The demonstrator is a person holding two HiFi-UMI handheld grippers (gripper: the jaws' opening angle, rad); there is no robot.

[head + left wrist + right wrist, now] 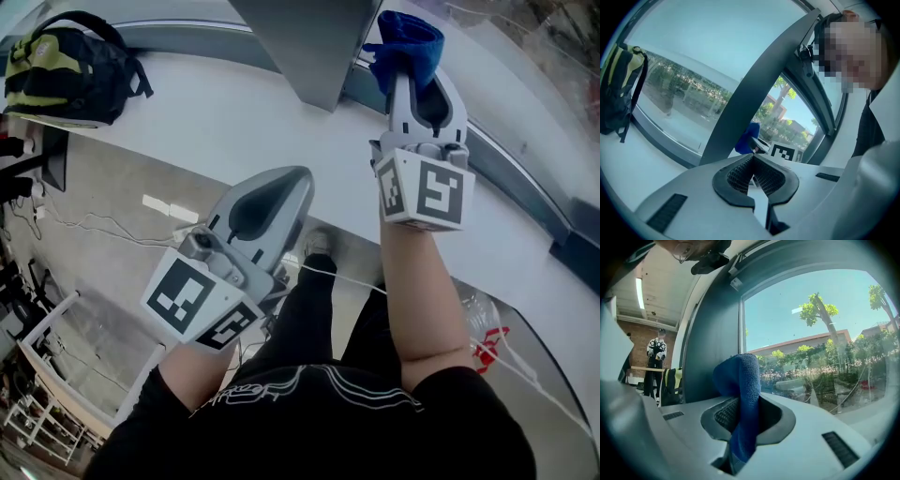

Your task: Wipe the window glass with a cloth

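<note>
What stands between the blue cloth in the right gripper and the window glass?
Nothing visible. The right gripper holds the blue cloth in its jaws, with the window glass open just ahead; the grey pillar stands off to its left.

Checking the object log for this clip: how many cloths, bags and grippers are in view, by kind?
Blue cloth: 1
Backpack: 1
Grippers: 2 (left gripper, right gripper)
Total: 4
</note>
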